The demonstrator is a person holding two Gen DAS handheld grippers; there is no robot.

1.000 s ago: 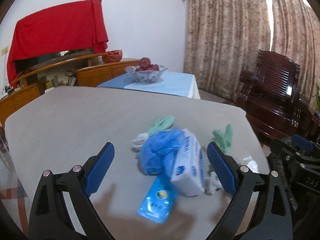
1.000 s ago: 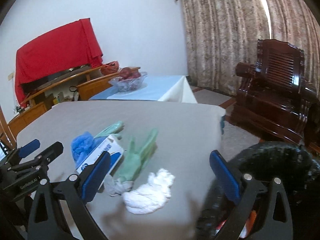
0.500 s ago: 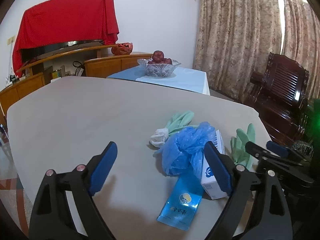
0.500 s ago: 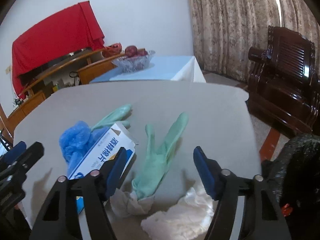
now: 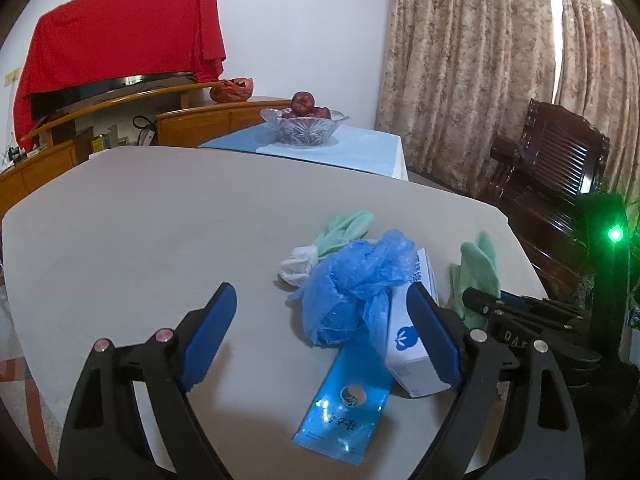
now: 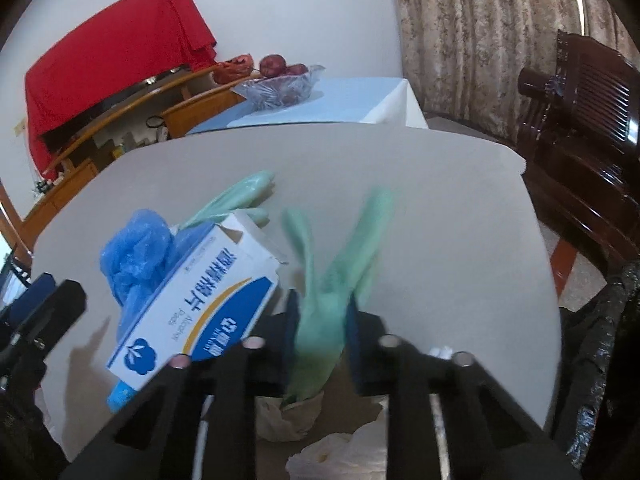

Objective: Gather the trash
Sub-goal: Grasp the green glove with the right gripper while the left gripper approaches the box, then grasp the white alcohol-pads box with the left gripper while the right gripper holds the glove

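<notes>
Close in, right gripper: blue pads clamped on a green glove, low centre of the right wrist view; the glove's fingers fan up, blurred.
Crumpled white tissue: bottom edge of that view, under the right gripper, on the counter.
Left gripper: fingers wide apart, holding nothing, lower half of the left wrist view.
Blue foil sachet: flat on the counter between the left gripper's fingers; round logo and a line of small writing, too small to read.
White-and-blue box: left of centre in the right wrist view, flap open; blue cotton-flower logo, Chinese characters, and the words "Alcohol Pads".
Blue plastic wad: crumpled against the box's left side in the left wrist view.
Second green glove: just beyond the wad, white cuff bunched at its near end.
Black bin bag: right edge of the right wrist view, off the counter's edge.
Glass fruit bowl: far, upper centre, on a blue-clothed table.
</notes>
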